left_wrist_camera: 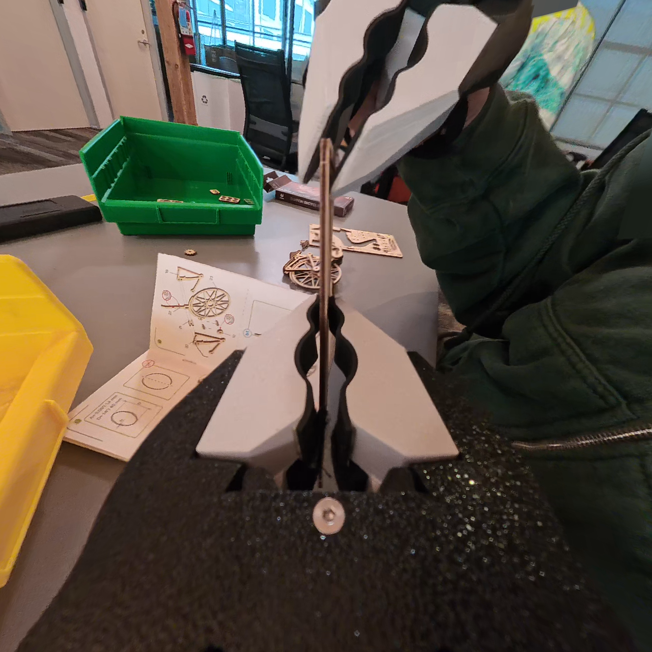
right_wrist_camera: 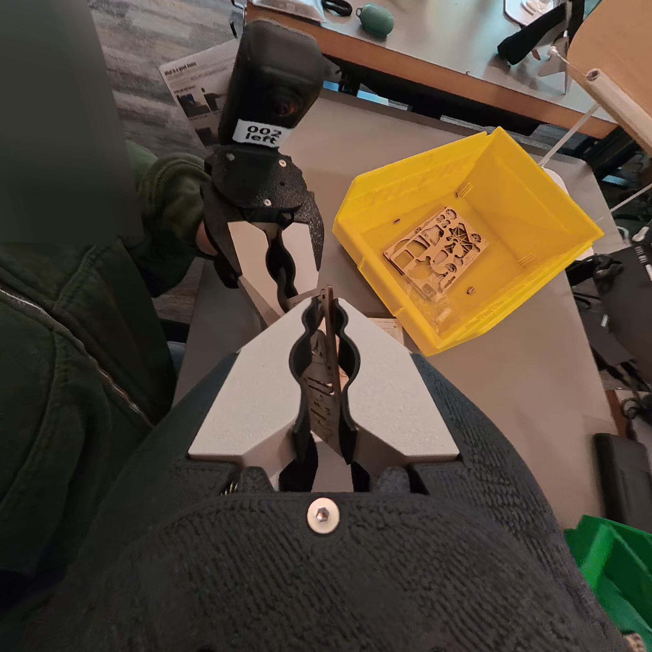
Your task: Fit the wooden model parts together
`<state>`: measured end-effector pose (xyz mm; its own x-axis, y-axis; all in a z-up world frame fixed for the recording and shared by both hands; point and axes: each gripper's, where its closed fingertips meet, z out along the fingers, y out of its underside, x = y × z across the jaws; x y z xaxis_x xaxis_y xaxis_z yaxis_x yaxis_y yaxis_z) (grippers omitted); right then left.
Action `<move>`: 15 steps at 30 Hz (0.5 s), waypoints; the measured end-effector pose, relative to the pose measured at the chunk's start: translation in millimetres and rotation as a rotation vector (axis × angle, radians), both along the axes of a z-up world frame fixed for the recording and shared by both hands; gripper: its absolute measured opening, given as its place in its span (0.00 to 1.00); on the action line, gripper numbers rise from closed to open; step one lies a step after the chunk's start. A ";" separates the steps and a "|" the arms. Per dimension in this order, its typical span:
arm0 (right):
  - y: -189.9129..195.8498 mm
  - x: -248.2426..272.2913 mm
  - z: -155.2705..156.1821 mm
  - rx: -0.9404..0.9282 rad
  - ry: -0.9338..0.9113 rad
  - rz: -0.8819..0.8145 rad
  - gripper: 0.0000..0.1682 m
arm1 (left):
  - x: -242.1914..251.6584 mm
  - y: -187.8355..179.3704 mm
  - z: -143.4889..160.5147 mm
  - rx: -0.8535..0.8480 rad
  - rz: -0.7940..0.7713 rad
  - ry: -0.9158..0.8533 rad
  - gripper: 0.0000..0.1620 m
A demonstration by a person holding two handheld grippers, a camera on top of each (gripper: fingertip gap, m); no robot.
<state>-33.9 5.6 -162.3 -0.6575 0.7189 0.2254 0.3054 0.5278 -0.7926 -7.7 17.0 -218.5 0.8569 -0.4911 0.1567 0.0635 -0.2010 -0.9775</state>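
Wooden sheet (left_wrist_camera: 325, 225) edge-on, pinched between closed jaws of left gripper (left_wrist_camera: 323, 307) and right gripper (left_wrist_camera: 323, 178).

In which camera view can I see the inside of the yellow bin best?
The right wrist view. It looks down into the yellow bin, where a cut-out wooden sheet lies on the floor. The left wrist view shows only the bin's outer corner at the left edge, not the inside.

Even daylight from the windows (left_wrist_camera: 247, 31); soft shadows, strong fisheye bending at edges, motion blur on the right gripper (left_wrist_camera: 323, 176).
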 end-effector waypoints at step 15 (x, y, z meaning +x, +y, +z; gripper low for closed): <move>4.1 -6.2 -0.4 0.035 0.051 -0.159 0.05 | -14.6 3.7 -1.8 0.039 0.155 0.215 0.01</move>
